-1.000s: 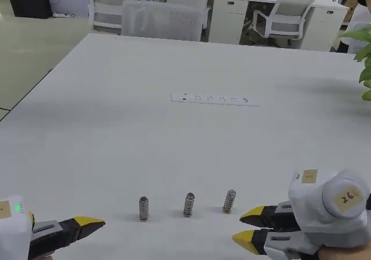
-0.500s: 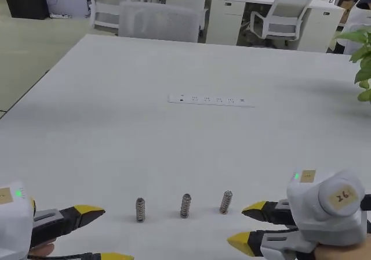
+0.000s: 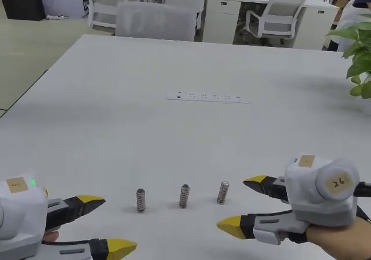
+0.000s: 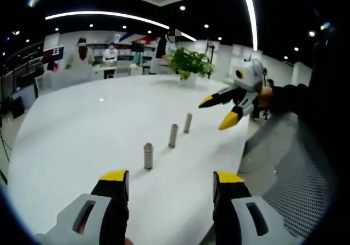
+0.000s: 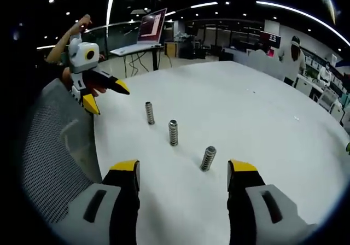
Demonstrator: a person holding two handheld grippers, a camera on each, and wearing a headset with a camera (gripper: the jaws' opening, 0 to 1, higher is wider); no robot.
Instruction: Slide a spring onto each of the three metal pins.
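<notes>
Three short metal springs stand upright in a row on the white table, each seemingly on a pin: left (image 3: pixel 141 200), middle (image 3: pixel 184 195), right (image 3: pixel 223 192). The pins inside are hidden. My left gripper (image 3: pixel 107 224) is open, low at the near left, a little left of the row. My right gripper (image 3: pixel 242 203) is open just right of the right spring, holding nothing. In the left gripper view the open gripper (image 4: pixel 171 178) faces the springs (image 4: pixel 147 156). In the right gripper view the open gripper (image 5: pixel 184 166) frames the nearest spring (image 5: pixel 208 158).
A white power strip (image 3: pixel 203 97) lies flat in the middle of the table. Office chairs (image 3: pixel 153 21) and desks stand beyond the far edge. A green plant (image 3: pixel 359 57) reaches in at the right. The table's near edge runs just under both grippers.
Both grippers have opened wider; the left gripper's second jaw has come into view. The right gripper drew slightly back from the springs. The springs have stayed put.
</notes>
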